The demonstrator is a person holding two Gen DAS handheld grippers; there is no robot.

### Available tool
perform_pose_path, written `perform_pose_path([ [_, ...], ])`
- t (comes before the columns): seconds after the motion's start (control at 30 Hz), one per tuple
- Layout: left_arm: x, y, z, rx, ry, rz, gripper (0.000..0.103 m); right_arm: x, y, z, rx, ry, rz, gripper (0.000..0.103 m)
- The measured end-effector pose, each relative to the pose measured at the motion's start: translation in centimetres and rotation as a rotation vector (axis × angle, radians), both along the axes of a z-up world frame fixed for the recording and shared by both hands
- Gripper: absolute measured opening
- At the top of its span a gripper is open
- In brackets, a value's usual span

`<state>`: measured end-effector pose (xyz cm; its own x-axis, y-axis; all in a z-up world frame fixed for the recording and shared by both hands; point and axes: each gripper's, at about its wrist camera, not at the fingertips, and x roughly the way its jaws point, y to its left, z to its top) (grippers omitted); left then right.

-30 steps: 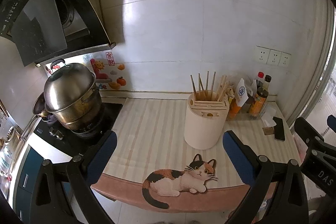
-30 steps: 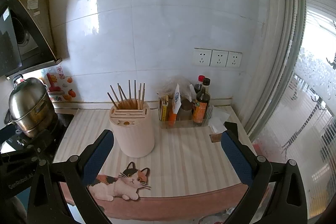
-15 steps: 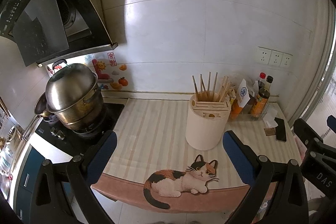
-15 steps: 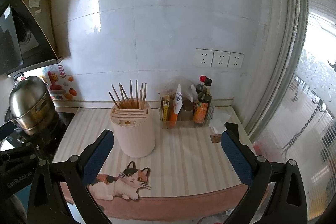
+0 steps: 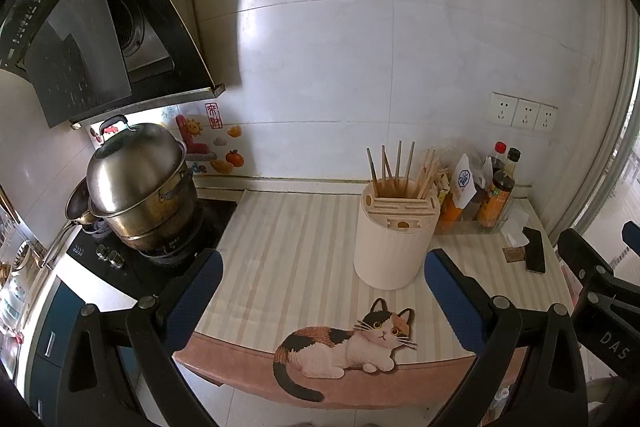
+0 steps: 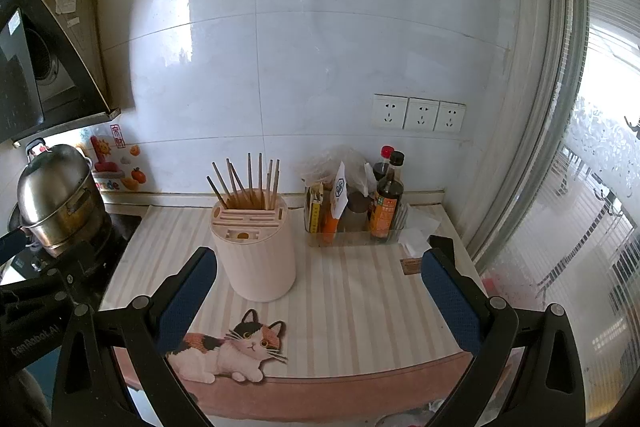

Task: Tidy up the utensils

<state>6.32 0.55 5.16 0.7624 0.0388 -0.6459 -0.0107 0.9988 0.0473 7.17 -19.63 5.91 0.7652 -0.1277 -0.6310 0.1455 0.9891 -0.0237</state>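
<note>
A cream round utensil holder [image 5: 394, 239] [image 6: 256, 251] stands on the striped counter mat, with several wooden chopsticks [image 5: 396, 167] [image 6: 248, 179] upright in its back compartment. My left gripper [image 5: 320, 287] hangs open in front of the counter edge, nothing between its blue pads. My right gripper [image 6: 320, 287] is open too, empty, just right of the holder and nearer than it. The right gripper's black frame [image 5: 600, 291] shows at the right edge of the left wrist view.
A steel steamer pot [image 5: 140, 187] [image 6: 56, 199] sits on the hob at left under a black range hood [image 5: 88, 39]. A clear tray of sauce bottles [image 6: 360, 203] [image 5: 480, 203] stands behind the holder on the right. A phone [image 5: 534, 255] lies by the window. A cat picture [image 6: 232, 351] marks the mat's front edge.
Both views have crept slightly; the holder sits a little further right and higher in each frame. Both grippers stay open and empty.
</note>
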Motion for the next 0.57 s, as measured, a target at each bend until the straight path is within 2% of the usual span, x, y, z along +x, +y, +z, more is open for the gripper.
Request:
perform_pose_path([
  [0.57,0.49,-0.40,0.51,-0.010,-0.013,0.005,0.103,0.25,-0.33,0.06,-0.005,-0.006,0.011,0.103],
])
